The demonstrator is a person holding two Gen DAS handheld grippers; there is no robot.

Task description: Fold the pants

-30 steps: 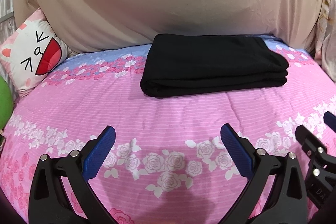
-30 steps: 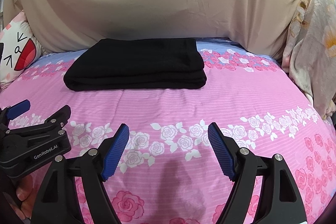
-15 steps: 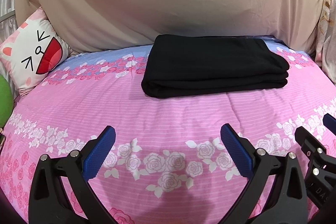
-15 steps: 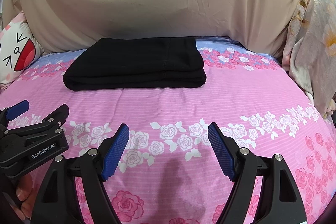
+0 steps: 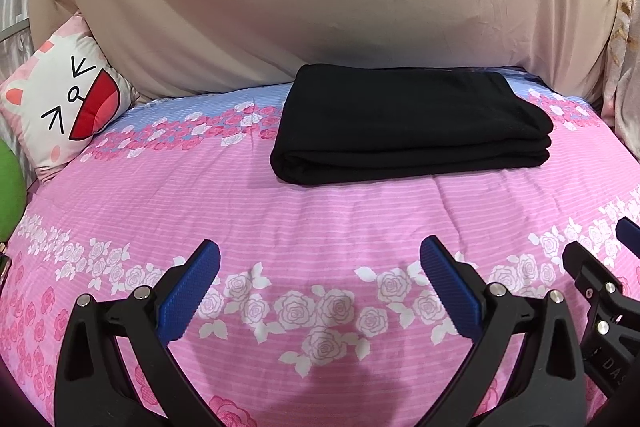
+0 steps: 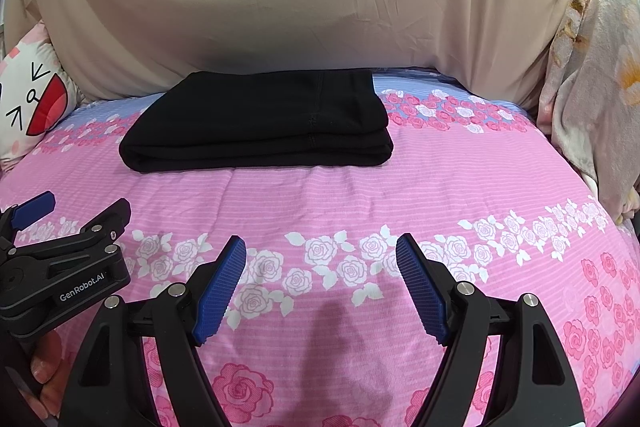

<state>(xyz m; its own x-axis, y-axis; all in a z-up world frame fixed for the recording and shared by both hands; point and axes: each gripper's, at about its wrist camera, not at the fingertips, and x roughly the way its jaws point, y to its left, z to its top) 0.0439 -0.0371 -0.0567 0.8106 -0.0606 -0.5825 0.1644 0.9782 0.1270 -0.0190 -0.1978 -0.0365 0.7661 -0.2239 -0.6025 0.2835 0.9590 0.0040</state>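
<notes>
Nearest, the left gripper [image 5: 320, 283] and right gripper [image 6: 320, 277] hang side by side over the pink quilt [image 5: 320, 211], jaws wide and empty. Farther back, the black pants [image 5: 408, 123] lie folded into a neat stack, apparently finished; best keep both grippers clear.

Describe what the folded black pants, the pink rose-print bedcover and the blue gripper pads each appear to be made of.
Folded black pants: soft matte knit, probably cotton jersey; rounded folds, stitched seam visible.
Pink rose-print bedcover: thin woven printed fabric, probably cotton or polyester; fine creases, no sheen.
Blue gripper pads: ridged rubber or plastic, judging by the fine ribbing; which one is unclear.
</notes>
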